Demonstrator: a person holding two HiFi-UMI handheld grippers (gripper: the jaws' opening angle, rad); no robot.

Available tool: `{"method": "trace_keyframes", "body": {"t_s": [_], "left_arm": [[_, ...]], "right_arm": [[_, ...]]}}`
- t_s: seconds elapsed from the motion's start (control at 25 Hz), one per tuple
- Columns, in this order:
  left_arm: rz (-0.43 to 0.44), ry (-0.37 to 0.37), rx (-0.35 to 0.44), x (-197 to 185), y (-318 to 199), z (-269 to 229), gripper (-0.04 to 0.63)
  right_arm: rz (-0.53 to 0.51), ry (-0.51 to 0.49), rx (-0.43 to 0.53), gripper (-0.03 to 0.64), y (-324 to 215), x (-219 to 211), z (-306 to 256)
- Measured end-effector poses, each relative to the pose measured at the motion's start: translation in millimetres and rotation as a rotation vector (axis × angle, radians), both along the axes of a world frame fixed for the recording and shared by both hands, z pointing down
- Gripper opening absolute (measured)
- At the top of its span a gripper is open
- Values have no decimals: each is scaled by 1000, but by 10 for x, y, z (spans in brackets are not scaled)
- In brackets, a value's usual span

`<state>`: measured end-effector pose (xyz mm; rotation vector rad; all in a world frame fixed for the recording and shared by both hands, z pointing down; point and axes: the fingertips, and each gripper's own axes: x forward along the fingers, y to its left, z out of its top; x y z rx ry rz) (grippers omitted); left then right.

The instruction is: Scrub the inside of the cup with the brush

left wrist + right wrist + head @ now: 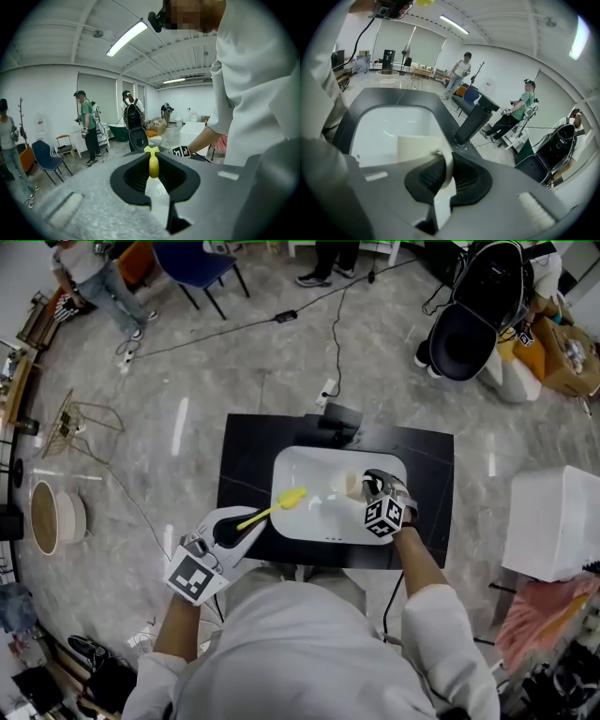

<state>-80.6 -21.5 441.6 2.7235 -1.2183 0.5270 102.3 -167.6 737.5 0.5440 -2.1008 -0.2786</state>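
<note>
A yellow brush (290,497) sticks out over the white sink (309,465), and my left gripper (246,524) is shut on its handle at the sink's front left corner. In the left gripper view the brush (153,161) runs straight ahead between the pads of my left gripper (153,177). A cream cup (352,486) hangs low inside the sink at the right, held by my right gripper (371,487). In the right gripper view the cup (417,145) is on its side with its handle pinched by my right gripper (448,172). The cup's opening is hidden.
The sink is set in a black table (248,451) with a black faucet (339,418) at its far edge, also in the right gripper view as a faucet (476,123). A white box (553,521) stands to the right. Cables, chairs and people are farther off.
</note>
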Motion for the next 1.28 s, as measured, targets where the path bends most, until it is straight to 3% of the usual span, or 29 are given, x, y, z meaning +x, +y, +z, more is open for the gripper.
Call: {"method": "trace_keyframes", "body": {"t_s": [0.64, 1.28], "left_arm": [[-51, -30, -102, -205, -112, 317, 38], [-13, -42, -167, -135, -266, 750, 38]], "right_arm": [[13, -36, -71, 12, -153, -385, 881], [99, -205, -67, 11, -240, -640, 1352]]}}
